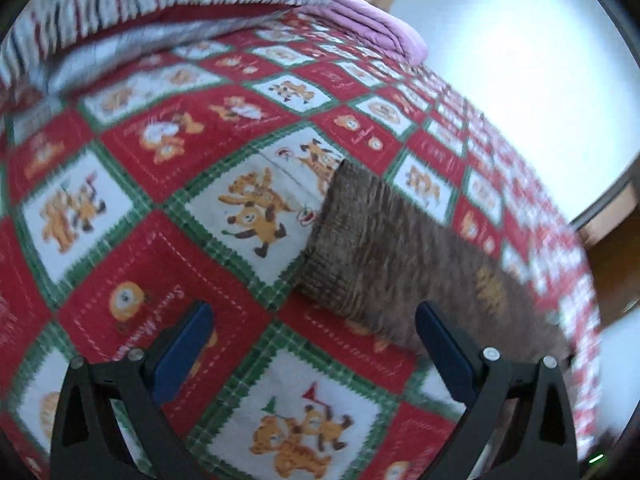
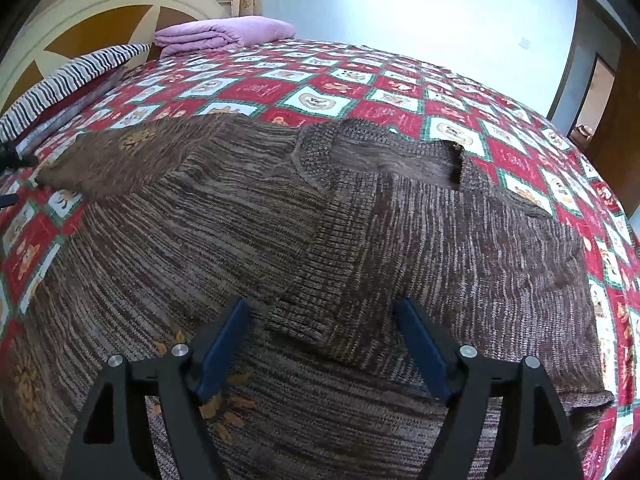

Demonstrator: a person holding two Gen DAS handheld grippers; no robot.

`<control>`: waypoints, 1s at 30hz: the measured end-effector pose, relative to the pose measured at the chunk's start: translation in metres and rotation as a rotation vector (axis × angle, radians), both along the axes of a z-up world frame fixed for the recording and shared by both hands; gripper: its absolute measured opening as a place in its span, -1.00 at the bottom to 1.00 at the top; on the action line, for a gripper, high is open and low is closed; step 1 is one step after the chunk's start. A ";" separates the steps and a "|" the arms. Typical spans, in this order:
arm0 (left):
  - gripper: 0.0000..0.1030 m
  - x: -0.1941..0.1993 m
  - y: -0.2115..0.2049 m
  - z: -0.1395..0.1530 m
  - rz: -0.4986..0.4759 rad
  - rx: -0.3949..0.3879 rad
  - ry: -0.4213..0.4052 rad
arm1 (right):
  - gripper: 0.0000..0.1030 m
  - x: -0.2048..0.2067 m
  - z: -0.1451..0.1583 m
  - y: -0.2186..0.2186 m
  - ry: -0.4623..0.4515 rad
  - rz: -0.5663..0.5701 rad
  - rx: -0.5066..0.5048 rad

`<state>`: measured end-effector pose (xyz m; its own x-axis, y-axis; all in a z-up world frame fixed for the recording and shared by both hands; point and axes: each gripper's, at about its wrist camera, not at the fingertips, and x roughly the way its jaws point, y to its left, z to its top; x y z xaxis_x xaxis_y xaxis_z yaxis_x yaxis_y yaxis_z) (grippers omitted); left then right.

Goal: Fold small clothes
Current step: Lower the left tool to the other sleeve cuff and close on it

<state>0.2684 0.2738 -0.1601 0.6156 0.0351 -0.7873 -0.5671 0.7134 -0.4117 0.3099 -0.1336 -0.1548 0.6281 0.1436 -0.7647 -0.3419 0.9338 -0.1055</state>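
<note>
A brown knitted sweater (image 2: 248, 216) with small orange motifs lies spread on a bed. Its right sleeve (image 2: 340, 264) is folded in across the chest, cuff end near the front. My right gripper (image 2: 322, 312) is open and empty, hovering just above that cuff. The left sleeve (image 1: 392, 252) stretches out onto the quilt in the left wrist view, ribbed cuff pointing away. My left gripper (image 1: 312, 320) is open and empty, above the quilt just left of this sleeve. Its tip (image 2: 12, 160) shows at the left edge of the right wrist view.
The bed is covered by a red, white and green quilt (image 1: 168, 240) with bear pictures. A striped pillow (image 2: 68, 76) and a folded pink blanket (image 2: 224, 34) lie at the headboard (image 2: 100, 4). A white wall and a wooden door (image 2: 612, 112) stand beyond.
</note>
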 end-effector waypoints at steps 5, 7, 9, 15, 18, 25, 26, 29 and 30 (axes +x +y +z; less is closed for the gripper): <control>0.91 -0.005 0.010 -0.001 0.053 -0.183 -0.090 | 0.58 -0.002 0.000 0.001 -0.015 -0.008 -0.019; 0.83 -0.005 0.010 0.001 0.053 -0.213 -0.124 | 0.59 -0.002 0.000 0.001 -0.014 -0.008 -0.017; 0.83 -0.006 0.009 0.002 0.043 -0.275 -0.159 | 0.59 -0.002 0.000 0.001 -0.017 -0.009 -0.020; 0.83 0.003 -0.002 -0.006 0.001 -0.383 -0.207 | 0.61 -0.004 0.000 0.003 -0.031 -0.014 -0.042; 0.83 0.007 0.000 -0.017 0.013 -0.427 -0.204 | 0.62 -0.005 0.001 0.004 -0.039 -0.015 -0.052; 0.83 0.028 0.003 -0.016 0.022 -0.364 -0.217 | 0.63 -0.006 0.000 0.007 -0.048 -0.018 -0.064; 0.83 0.030 0.003 -0.017 0.025 -0.353 -0.217 | 0.63 -0.006 0.000 0.007 -0.049 -0.019 -0.066; 0.73 0.039 0.004 -0.016 0.038 -0.293 -0.212 | 0.63 -0.006 0.000 0.007 -0.053 -0.019 -0.069; 0.62 0.040 0.003 -0.016 0.043 -0.277 -0.209 | 0.63 -0.006 0.000 0.007 -0.052 -0.019 -0.068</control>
<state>0.3081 0.2771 -0.1759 0.7672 -0.1328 -0.6274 -0.4772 0.5353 -0.6969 0.3038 -0.1264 -0.1550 0.6695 0.0799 -0.7385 -0.3162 0.9303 -0.1861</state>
